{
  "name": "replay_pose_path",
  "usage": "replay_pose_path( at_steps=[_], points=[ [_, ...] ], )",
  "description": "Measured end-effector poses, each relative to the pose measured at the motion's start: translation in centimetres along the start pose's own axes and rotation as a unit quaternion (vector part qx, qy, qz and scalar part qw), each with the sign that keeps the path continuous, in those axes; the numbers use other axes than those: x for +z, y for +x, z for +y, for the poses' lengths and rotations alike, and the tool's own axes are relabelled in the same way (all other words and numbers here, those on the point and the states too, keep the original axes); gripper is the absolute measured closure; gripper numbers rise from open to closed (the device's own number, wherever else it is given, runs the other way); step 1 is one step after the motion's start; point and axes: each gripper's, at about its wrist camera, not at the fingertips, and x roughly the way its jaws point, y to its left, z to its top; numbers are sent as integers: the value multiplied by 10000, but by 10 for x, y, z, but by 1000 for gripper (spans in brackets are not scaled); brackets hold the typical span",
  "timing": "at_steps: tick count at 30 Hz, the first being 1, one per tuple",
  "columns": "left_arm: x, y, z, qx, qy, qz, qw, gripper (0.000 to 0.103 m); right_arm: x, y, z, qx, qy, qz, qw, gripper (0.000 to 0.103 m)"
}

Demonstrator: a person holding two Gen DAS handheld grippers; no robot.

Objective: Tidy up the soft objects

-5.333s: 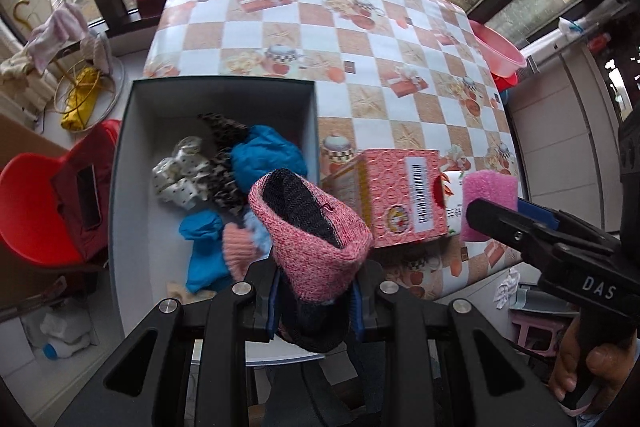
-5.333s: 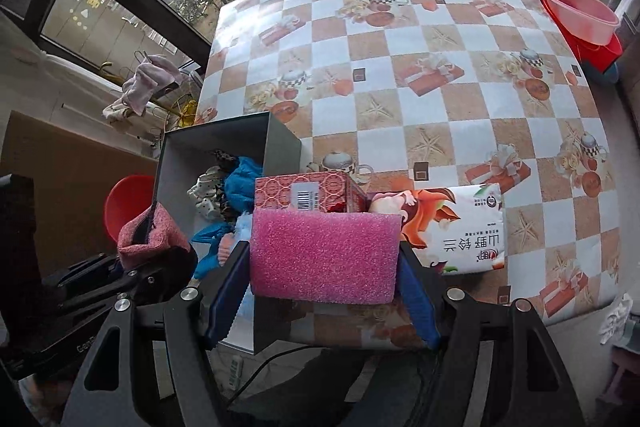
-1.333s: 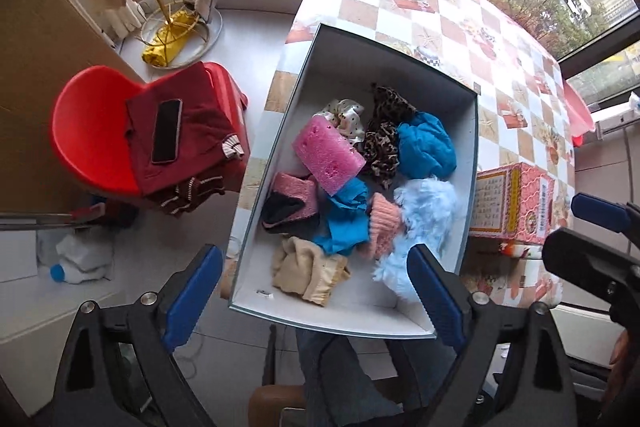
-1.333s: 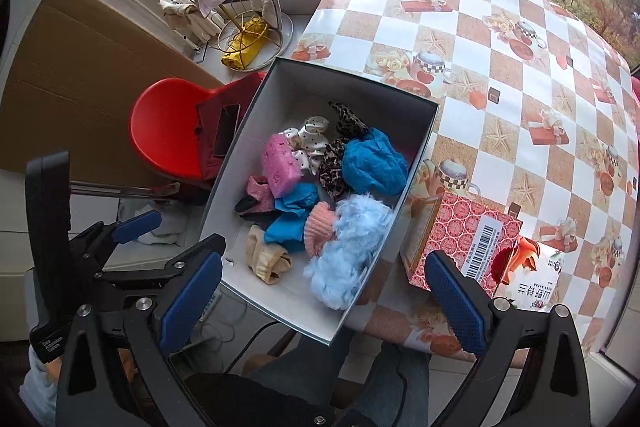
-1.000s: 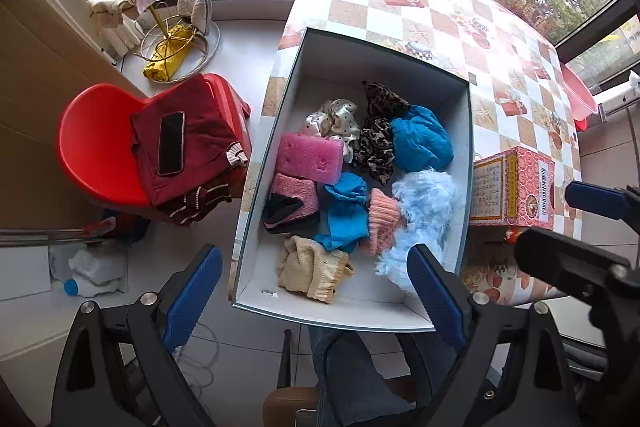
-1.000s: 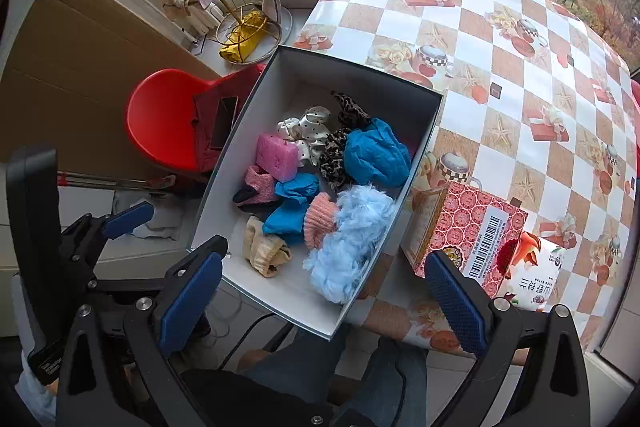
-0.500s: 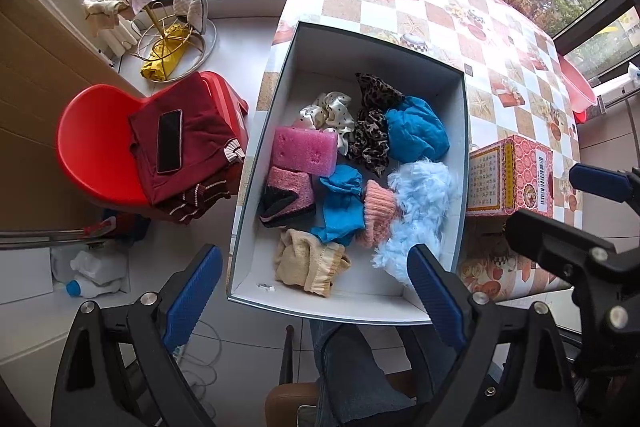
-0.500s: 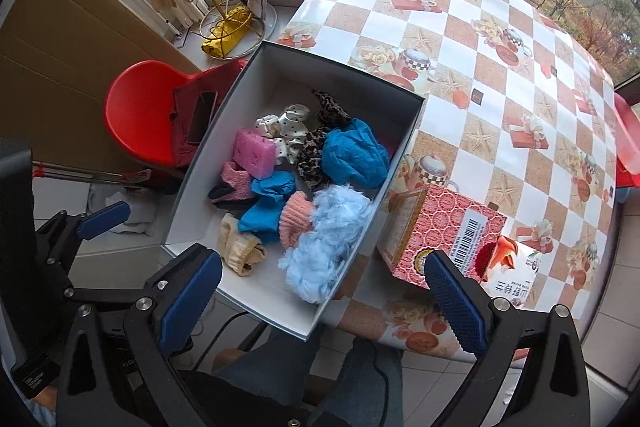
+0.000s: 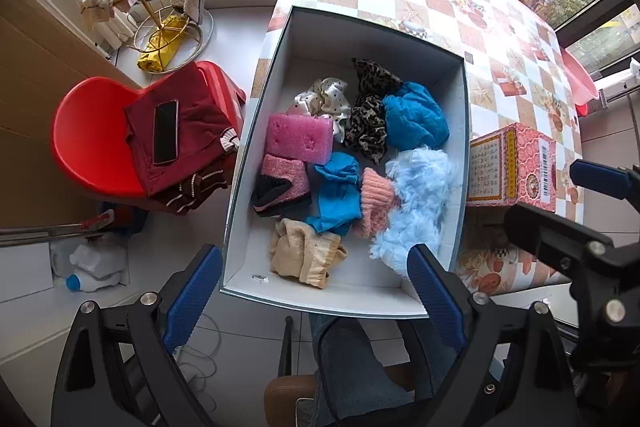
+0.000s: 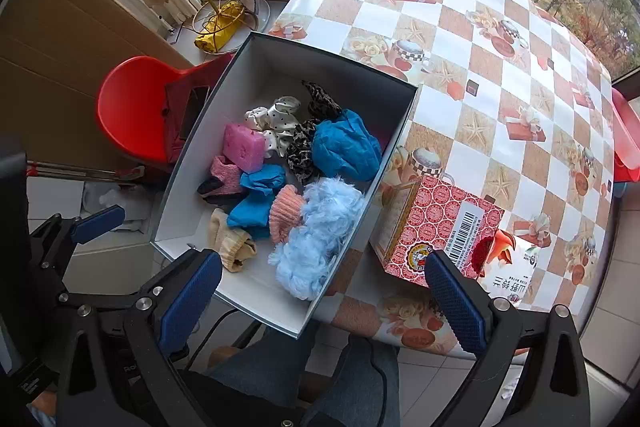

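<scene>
A white box [image 9: 462, 131] [image 10: 188, 155] sits at the table's near left corner and overhangs the edge. It holds several soft things: a pink sponge [image 9: 300, 138] [image 10: 244, 147], a pink and black knit hat [image 9: 282, 185], blue cloths [image 9: 414, 121], a light blue fluffy piece [image 9: 416, 203] [image 10: 320, 227], a beige sock [image 9: 304, 255], a polka-dot and a leopard scrunchie. My left gripper [image 9: 314, 291] is open and empty, above the box's near end. My right gripper [image 10: 320, 299] is open and empty, above the box's near right corner.
A red patterned carton [image 9: 512, 167] [image 10: 440, 227] and a white packet [image 10: 508, 275] lie on the checked tablecloth [image 10: 480, 47] right of the box. A red chair [image 9: 88, 143] with a phone on it stands to the left. A person's legs are below.
Since 5.3 s ago both grippers let go of the pink hat and the pink sponge, which now lie in the box. Over the last second both grippers drifted slightly, staying open.
</scene>
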Motion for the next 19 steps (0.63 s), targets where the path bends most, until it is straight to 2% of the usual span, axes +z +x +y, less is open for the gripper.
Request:
replay_pose_path(
  at_steps=[15,19],
  points=[
    [-3,7,-4,48,-1,170,9998,8,-4,7,-3,42,45,57,10000,1],
    [-4,1,-2,-136,-61,-95,9998,8,-5,8,-4,60,84,68,9999,1]
  ],
)
